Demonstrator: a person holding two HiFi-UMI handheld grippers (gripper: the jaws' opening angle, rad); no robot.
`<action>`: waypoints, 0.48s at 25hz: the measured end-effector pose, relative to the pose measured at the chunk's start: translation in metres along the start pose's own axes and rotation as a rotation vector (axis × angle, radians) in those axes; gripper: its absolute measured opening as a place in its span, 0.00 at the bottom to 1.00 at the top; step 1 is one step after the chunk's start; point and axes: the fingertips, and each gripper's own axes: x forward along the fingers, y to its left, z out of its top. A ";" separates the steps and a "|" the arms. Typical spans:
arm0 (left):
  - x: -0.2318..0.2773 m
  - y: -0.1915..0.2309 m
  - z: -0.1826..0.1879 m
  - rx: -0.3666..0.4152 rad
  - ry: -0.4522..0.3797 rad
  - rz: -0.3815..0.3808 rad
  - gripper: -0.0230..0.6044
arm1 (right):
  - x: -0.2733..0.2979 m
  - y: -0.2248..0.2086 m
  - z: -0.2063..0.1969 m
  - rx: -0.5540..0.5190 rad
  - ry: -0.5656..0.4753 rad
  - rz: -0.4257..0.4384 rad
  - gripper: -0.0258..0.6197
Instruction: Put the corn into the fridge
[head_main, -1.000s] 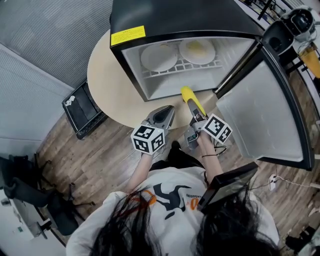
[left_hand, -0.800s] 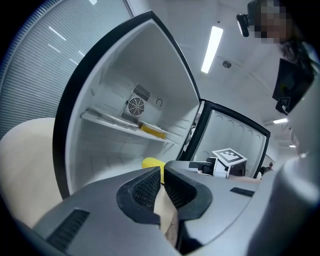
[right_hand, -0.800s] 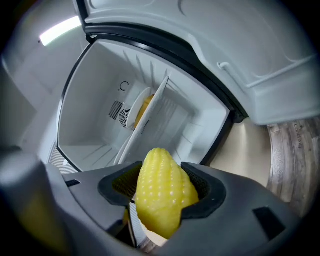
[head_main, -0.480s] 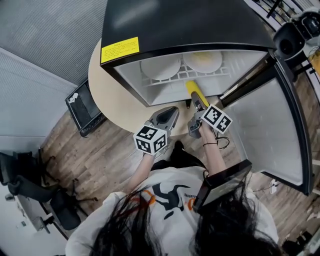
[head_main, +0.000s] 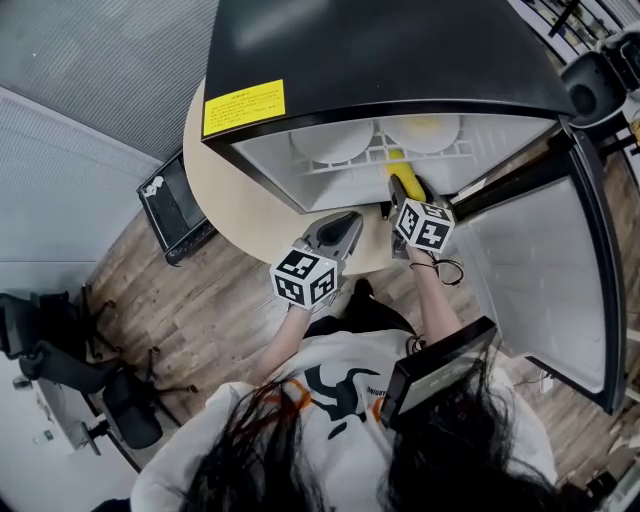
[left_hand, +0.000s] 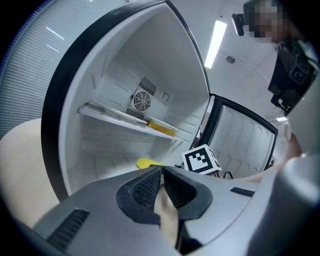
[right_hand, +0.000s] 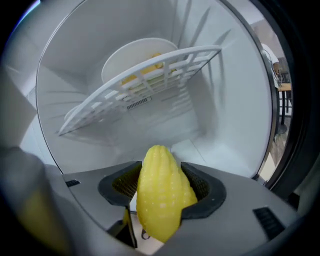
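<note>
One corn (right_hand: 159, 200), clenched between the right gripper (right_hand: 161, 181) fingers (right_hand: 206, 192), has been carried into the fridge (right_hand: 225, 100), its shelf (right_hand: 150, 85) above the fingers; release is judged near. Left gripper (left_hand: 162, 174) fingers are clenched, empty.

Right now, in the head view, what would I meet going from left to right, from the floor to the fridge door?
black box on the floor → left gripper → right gripper with the corn in its jaws → open fridge door
</note>
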 end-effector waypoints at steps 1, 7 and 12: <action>0.000 0.001 0.000 -0.001 0.002 0.002 0.09 | 0.002 0.000 -0.001 -0.025 0.006 -0.005 0.43; -0.002 0.006 0.000 -0.001 0.003 0.013 0.09 | 0.014 -0.001 -0.001 -0.118 0.020 -0.014 0.43; -0.002 0.007 -0.002 0.001 0.010 0.013 0.09 | 0.025 0.001 0.001 -0.230 0.046 -0.020 0.43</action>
